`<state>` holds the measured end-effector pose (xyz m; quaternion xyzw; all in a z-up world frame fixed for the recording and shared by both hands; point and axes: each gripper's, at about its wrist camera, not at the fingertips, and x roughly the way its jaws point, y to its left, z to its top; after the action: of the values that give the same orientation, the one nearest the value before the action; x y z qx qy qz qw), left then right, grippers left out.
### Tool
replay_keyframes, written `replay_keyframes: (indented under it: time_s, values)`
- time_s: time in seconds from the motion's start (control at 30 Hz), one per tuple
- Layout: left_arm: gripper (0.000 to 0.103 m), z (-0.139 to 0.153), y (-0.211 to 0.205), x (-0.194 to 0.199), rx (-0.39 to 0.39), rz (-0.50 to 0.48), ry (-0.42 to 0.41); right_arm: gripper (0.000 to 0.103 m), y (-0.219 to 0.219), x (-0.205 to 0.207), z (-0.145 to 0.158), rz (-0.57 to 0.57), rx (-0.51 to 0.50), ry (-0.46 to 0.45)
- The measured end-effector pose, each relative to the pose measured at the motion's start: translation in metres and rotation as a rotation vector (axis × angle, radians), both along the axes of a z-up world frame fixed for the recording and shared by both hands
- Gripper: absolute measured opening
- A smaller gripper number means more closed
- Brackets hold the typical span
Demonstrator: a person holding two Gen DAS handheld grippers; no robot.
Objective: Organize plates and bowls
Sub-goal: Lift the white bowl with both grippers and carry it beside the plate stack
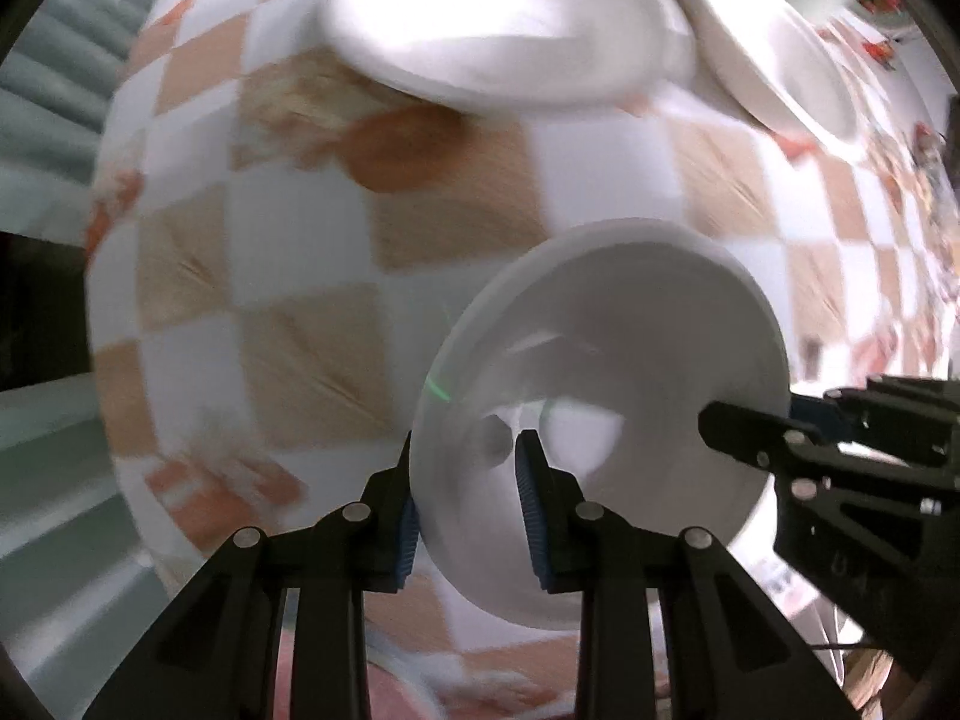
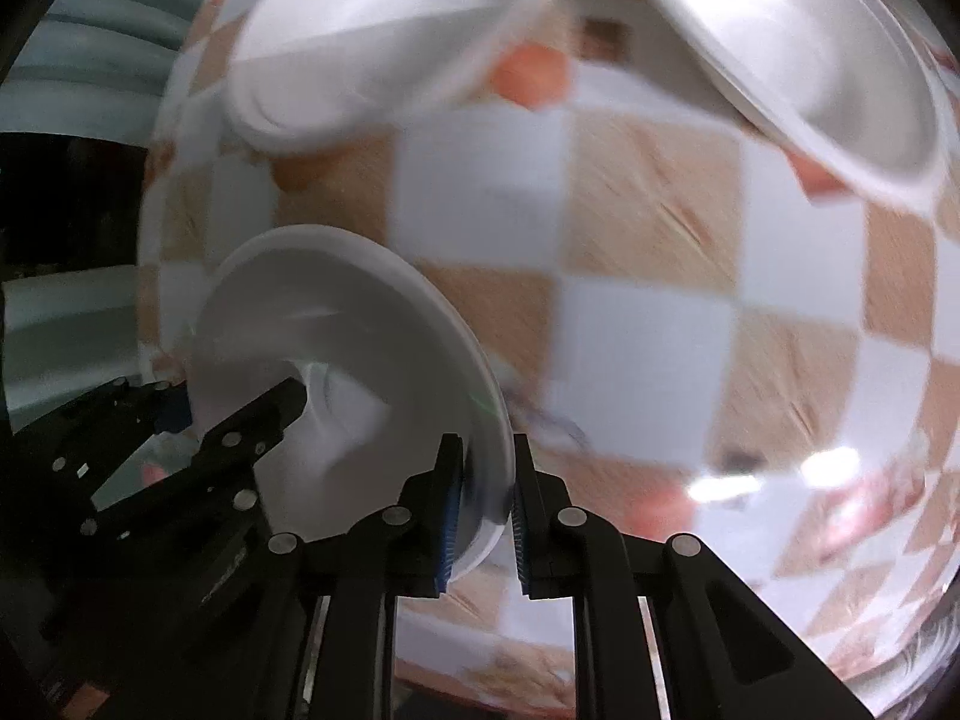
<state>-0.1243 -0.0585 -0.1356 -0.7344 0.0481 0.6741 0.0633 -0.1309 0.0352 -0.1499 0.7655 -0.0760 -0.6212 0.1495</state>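
Note:
A white bowl is held tilted above the checkered tablecloth, its inside facing both cameras. My left gripper is shut on its left rim. My right gripper is shut on the opposite rim of the same bowl. The right gripper shows at the right of the left wrist view, and the left gripper shows at the left of the right wrist view. A stack of white plates and a second white dish lie on the table beyond.
The table is covered by an orange and white checkered cloth. In the right wrist view the two white dishes lie at the upper left and upper right. The table's left edge drops off to a grey-green surface.

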Motion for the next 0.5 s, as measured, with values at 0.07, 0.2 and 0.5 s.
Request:
replay_keyframes:
  time_s: [0.07,0.2,0.5]
  values:
    - [0.032,-0.001,0.017,0.018,0.005,-0.027,-0.007,0.017,0.012,0.015,-0.001,0.006,0.019,-0.001]
    - [0.032,-0.003,0.045,0.055,0.01,-0.066,-0.031,0.017,0.029,0.045,-0.006,0.015,0.048,-0.019]
    - [0.032,-0.005,0.08,0.126,0.022,-0.113,-0.092,0.017,0.046,0.114,-0.018,0.012,0.068,-0.072]
